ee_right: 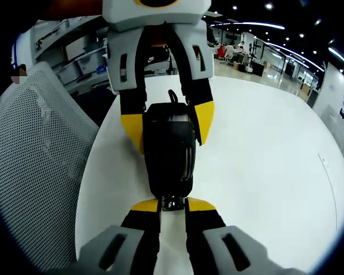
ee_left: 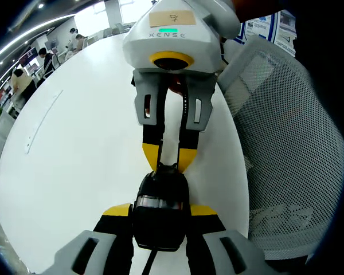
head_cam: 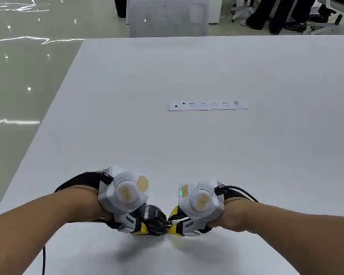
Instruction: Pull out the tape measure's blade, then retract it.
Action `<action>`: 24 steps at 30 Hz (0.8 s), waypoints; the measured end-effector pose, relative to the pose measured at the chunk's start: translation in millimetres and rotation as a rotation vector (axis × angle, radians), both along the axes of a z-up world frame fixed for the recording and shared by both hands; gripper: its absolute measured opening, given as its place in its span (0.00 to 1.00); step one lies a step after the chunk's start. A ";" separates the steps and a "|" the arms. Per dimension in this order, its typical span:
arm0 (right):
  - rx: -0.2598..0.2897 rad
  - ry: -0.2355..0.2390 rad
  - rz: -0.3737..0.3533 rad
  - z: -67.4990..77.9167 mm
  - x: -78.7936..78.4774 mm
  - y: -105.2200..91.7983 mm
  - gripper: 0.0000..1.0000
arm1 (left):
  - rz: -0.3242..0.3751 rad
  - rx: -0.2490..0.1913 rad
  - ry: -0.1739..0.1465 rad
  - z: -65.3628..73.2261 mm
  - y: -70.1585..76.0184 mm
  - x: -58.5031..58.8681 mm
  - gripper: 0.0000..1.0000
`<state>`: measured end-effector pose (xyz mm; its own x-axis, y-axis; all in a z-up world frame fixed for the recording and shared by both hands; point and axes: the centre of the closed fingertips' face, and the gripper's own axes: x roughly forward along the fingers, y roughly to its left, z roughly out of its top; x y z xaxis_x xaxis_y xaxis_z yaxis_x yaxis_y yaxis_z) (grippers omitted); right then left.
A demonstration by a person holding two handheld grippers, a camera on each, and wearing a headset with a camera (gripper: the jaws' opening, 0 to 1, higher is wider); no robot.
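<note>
A black tape measure (head_cam: 153,220) hangs just above the near edge of the white table (head_cam: 206,154). My left gripper (head_cam: 142,227) is shut on its case (ee_left: 160,209), one yellow pad on each side. My right gripper (head_cam: 173,224) faces it from the right, shut on the blade's end hook (ee_right: 172,201) at the mouth of the case (ee_right: 169,152). The two grippers nearly touch nose to nose. In the left gripper view the right gripper's fingertips (ee_left: 151,154) pinch right at the case front. No length of blade shows between them.
A white power strip (head_cam: 208,105) lies flat mid-table, well beyond the grippers. A grey mesh chair (ee_left: 286,143) stands at the table's near edge behind the hands, seen too as the mesh chair (ee_right: 40,149). Office chairs and people's legs (head_cam: 275,14) stand past the far edge.
</note>
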<state>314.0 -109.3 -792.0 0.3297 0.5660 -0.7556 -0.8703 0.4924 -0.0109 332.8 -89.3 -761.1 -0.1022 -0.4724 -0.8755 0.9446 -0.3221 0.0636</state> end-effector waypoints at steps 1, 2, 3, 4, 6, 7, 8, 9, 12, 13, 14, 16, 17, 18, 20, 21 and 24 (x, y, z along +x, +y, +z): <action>-0.025 -0.014 0.029 -1.0 0.7 -0.3 0.15 | -0.001 -0.001 -0.002 -0.1 0.3 -0.5 0.32; -0.031 -0.015 0.027 -1.7 0.6 -0.5 0.14 | -0.004 -0.002 -0.010 0.2 0.3 -1.3 0.32; -0.031 -0.026 0.047 -0.7 -1.0 -0.4 0.14 | -0.006 -0.001 -0.011 0.3 0.4 -1.3 0.32; -0.030 -0.043 0.063 -0.4 -2.0 -0.9 0.13 | -0.009 0.000 -0.013 0.2 0.4 -1.2 0.32; -0.020 -0.020 0.051 -0.5 -1.6 -2.5 0.12 | -0.015 0.003 -0.012 0.2 0.8 -1.0 0.31; -0.028 -0.022 0.061 -0.5 -0.9 -2.4 0.11 | -0.014 0.006 -0.013 0.2 0.9 -0.8 0.31; -0.030 -0.021 0.061 -0.3 -0.7 -2.7 0.11 | -0.013 0.008 -0.014 0.2 0.8 -0.8 0.31; -0.029 -0.019 0.059 -1.3 -0.1 -3.4 0.11 | 0.000 0.014 -0.014 0.2 1.2 -0.5 0.31; -0.006 -0.019 0.036 2.7 0.4 -7.0 0.11 | -0.008 0.018 -0.017 0.9 2.5 0.9 0.31; -0.005 -0.015 0.032 2.8 0.6 -8.7 0.11 | -0.008 0.017 -0.015 1.0 2.5 1.2 0.31; -0.007 -0.010 0.027 2.3 -0.2 -11.4 0.11 | -0.007 0.014 -0.012 0.6 2.3 1.4 0.31; -0.017 -0.004 0.030 -1.2 -1.6 -15.4 0.11 | -0.011 0.013 -0.012 0.3 1.5 0.6 0.31; -0.022 0.000 0.030 -2.1 -3.8 -17.6 0.11 | -0.016 0.012 -0.015 0.0 0.6 0.0 0.31; -0.010 0.004 0.019 -0.9 -4.3 -19.1 0.11 | -0.019 0.013 -0.017 -0.5 0.9 0.4 0.31; -0.008 0.005 0.009 -1.3 -4.2 -19.7 0.12 | -0.014 0.009 -0.014 -0.3 0.8 0.7 0.31; -0.009 0.005 0.005 -1.0 -4.5 -17.8 0.12 | -0.013 0.006 -0.013 -0.2 0.9 0.5 0.31; -0.028 0.002 0.021 -1.0 -4.9 -15.6 0.14 | -0.023 0.007 -0.019 -0.3 1.1 -0.4 0.31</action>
<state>309.0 -124.9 -793.0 0.3165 0.5514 -0.7719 -0.8807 0.4732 -0.0230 332.4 -88.2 -761.5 -0.0962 -0.4641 -0.8805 0.9354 -0.3445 0.0794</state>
